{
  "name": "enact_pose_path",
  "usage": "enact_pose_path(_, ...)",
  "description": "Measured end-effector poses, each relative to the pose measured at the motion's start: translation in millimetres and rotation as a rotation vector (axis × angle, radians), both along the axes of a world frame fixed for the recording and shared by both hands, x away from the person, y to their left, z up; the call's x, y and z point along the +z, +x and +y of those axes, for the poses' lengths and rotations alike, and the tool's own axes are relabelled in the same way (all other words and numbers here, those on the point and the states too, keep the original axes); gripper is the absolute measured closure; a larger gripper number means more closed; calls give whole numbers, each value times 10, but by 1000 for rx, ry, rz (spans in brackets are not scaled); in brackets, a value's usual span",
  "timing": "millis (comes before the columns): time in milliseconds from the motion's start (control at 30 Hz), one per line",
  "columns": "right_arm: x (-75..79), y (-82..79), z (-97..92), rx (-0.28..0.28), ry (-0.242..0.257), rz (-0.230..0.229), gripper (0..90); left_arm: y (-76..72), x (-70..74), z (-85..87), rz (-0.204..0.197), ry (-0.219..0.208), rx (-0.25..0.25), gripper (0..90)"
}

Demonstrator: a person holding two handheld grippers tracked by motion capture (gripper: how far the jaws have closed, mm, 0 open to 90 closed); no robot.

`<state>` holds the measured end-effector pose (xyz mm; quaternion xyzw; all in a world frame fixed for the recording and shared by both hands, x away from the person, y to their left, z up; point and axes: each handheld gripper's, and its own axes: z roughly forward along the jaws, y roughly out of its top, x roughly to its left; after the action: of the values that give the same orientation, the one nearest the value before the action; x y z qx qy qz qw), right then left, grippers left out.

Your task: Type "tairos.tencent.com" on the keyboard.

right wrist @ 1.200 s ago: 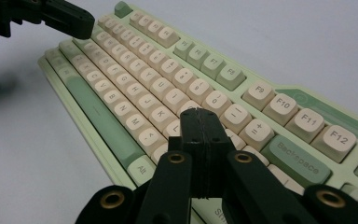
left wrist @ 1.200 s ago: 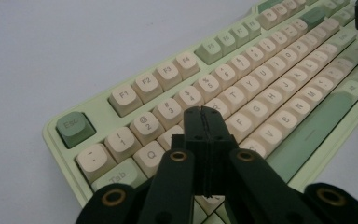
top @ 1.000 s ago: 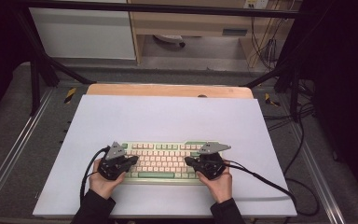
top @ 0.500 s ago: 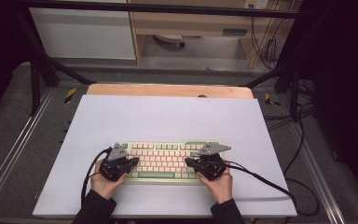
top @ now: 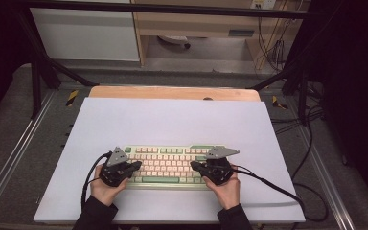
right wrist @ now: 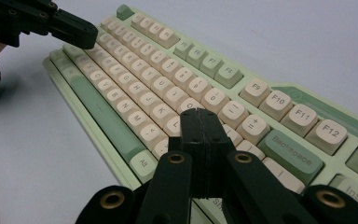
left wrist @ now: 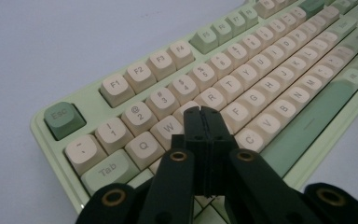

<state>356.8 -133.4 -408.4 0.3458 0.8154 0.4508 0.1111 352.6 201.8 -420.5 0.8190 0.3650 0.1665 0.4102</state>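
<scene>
Across the middle of the scene spreads the big pale sheet [top: 172,120] that covers the table, with a strip of bare wood [top: 172,92] showing along its far edge. On the sheet, toward the person's side, lies the keyboard [top: 172,165], green-framed with cream keys, square to the table edge.

Now the hands: the left hand [top: 103,189] comes up from the bottom and holds the left gripper [top: 135,166] over the left end of the keyboard. Its jaws are pressed together with nothing between them, and in the left gripper view [left wrist: 204,112] the tip hangs just above the letter rows, close to the W and R keys. The right hand [top: 227,189] mirrors it with the right gripper [top: 195,165], jaws likewise clenched on nothing; in the right gripper view [right wrist: 199,114] the tip sits over the right-hand letter keys, short of the Backspace key [right wrist: 291,149]. That view also catches the left gripper [right wrist: 81,32] far off, over the other end.

This looks like typing with the closed tips, one key at a time. To do it well, I'd say: keep the jaws shut so the tip stays narrow, come straight down on the middle of one key, and avoid clipping its neighbour. Press lightly and lift clear before moving sideways, so the keyboard doesn't slide on the sheet.
</scene>
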Motion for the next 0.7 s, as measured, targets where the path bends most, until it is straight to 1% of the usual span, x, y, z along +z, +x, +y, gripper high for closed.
enact_pose_path(133,3,10,4,4,9,2,900,-30,33,64,-7,-3,6,900)
enact_pose_path(267,-5,15,36,8,12,7,900,-46,31,121,-7,-2,12,900)
enact_pose_path(400,-9,18,97,20,5,12,900,-57,11,163,-1,-10,18,900)
enact_pose_path(567,-15,24,186,37,1,18,900,-67,10,200,-4,-15,20,900)
enact_pose_path(700,-61,23,228,46,-8,29,900,-78,-2,232,0,-20,26,900)
